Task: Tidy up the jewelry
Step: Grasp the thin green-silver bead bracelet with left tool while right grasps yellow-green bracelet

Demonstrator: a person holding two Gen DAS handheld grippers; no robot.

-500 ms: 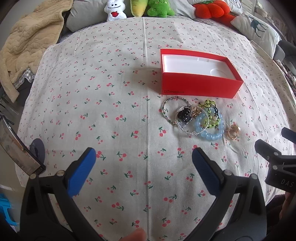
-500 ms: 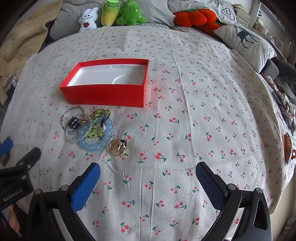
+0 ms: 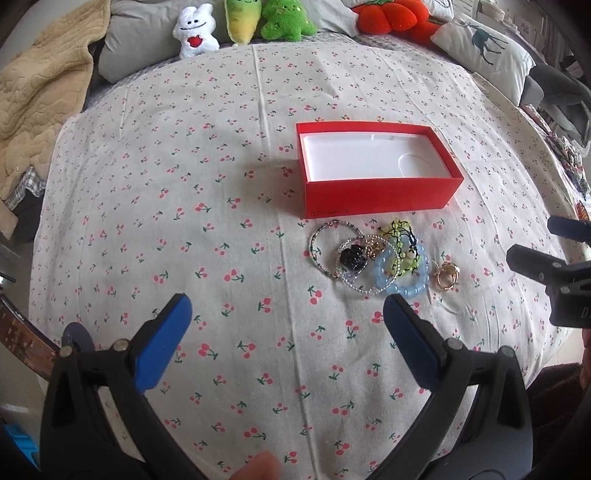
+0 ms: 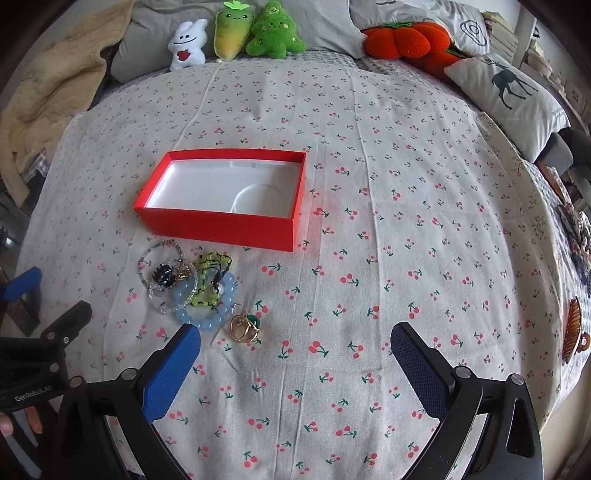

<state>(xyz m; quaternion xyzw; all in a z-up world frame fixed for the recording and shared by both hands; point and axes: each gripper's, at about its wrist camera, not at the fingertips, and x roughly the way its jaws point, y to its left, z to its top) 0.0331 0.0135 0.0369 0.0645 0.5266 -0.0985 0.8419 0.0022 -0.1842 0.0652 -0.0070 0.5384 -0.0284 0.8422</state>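
Observation:
A red box (image 3: 373, 195) with an empty white tray inside stands on the cherry-print cloth; it also shows in the right wrist view (image 4: 221, 225). In front of it lies a pile of jewelry: a pale blue bead bracelet (image 3: 406, 286) (image 4: 207, 319), a green-yellow bracelet (image 3: 400, 236) (image 4: 207, 280), clear bead bracelets (image 3: 332, 247), a black charm (image 3: 352, 256) (image 4: 164, 275) and gold rings (image 3: 447, 277) (image 4: 245, 326). My left gripper (image 3: 286, 321) is open and empty, just short of the pile. My right gripper (image 4: 295, 343) is open and empty, right of the rings.
Plush toys (image 4: 236, 33) and pillows (image 4: 509, 92) line the far edge of the bed. A beige blanket (image 3: 33, 92) lies at the far left. A hair claw (image 4: 574, 328) sits at the right edge. The cloth (image 4: 406, 221) stretches right of the box.
Both grippers have moved a little forward toward the jewelry pile, which now lies closer to the fingertips. Nothing has been picked up.

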